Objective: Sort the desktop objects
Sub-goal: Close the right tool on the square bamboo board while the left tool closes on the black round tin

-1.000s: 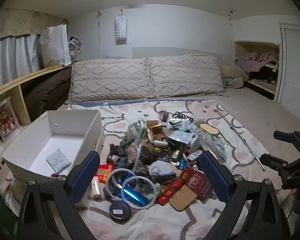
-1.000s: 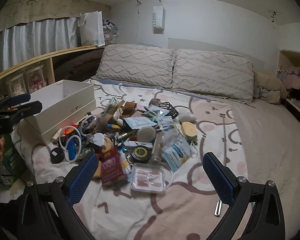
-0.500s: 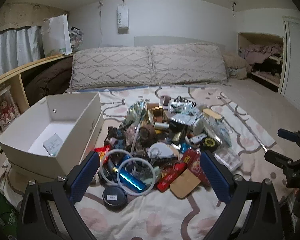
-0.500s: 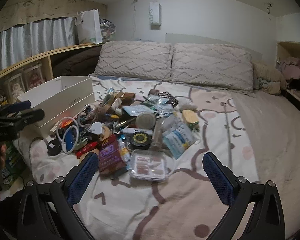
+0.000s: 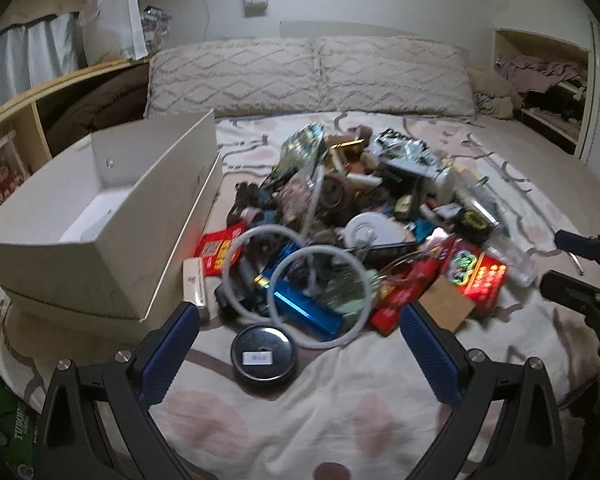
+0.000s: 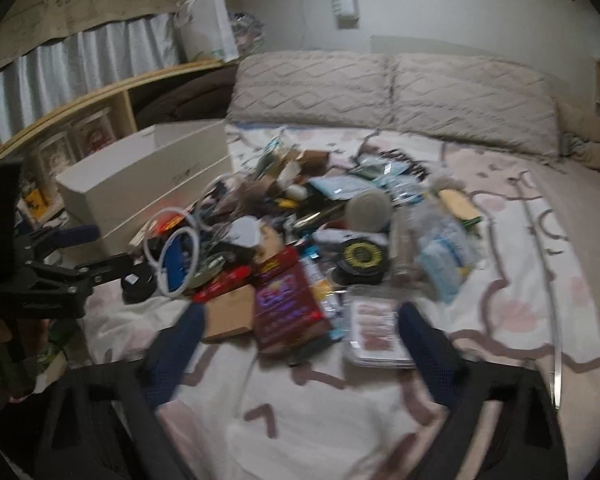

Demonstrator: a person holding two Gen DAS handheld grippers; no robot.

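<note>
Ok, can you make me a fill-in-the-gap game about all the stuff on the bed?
1. The big open cardboard box is coloured ____.
2. The round black tin has a small white ____ on its lid.
3. At the head of the bed lie ____ beige patterned pillows.
4. The shiny metal tube inside the white ring is coloured ____.

Missing words: white; label; two; blue

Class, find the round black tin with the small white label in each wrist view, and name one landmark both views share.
Left wrist: round black tin lies low centre, just ahead of the fingers.
Right wrist: the tin sits at left, beside the pile's edge.
Shared landmark: the white box.
</note>
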